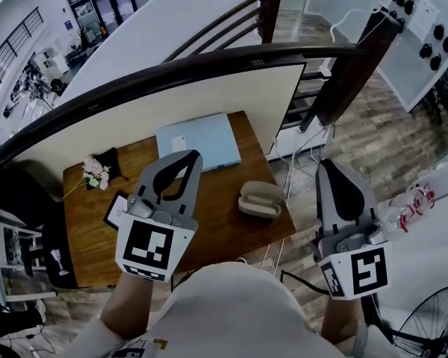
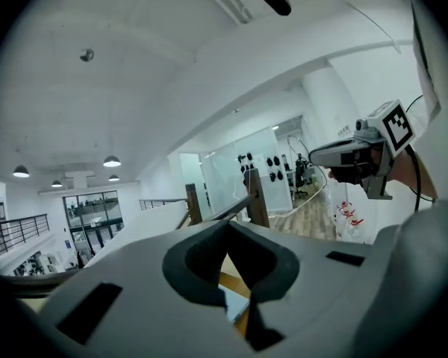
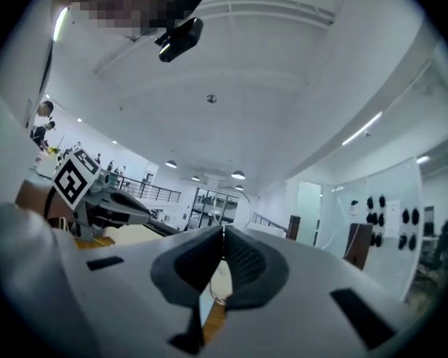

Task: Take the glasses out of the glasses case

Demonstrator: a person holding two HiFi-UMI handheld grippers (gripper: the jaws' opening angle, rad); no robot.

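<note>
The glasses case [image 1: 260, 198], a pale rounded shell, lies with its lid down on the right part of the wooden table [image 1: 209, 230]. No glasses show. Both grippers are held high above the table and point roughly level. My left gripper [image 1: 193, 156] hovers over the table's middle, left of the case, with its jaws together and nothing between them [image 2: 228, 223]. My right gripper [image 1: 329, 165] is off the table's right edge, over the floor, also shut and empty [image 3: 224, 230]. Each gripper view shows mostly ceiling and the far room.
A light blue flat pad [image 1: 198, 142] lies at the table's back. Pink flowers [image 1: 95, 172] and a black tablet [image 1: 116, 209] sit at the left. A dark curved railing [image 1: 209, 62] runs behind the table. A fan [image 1: 433, 327] stands on the floor at the lower right.
</note>
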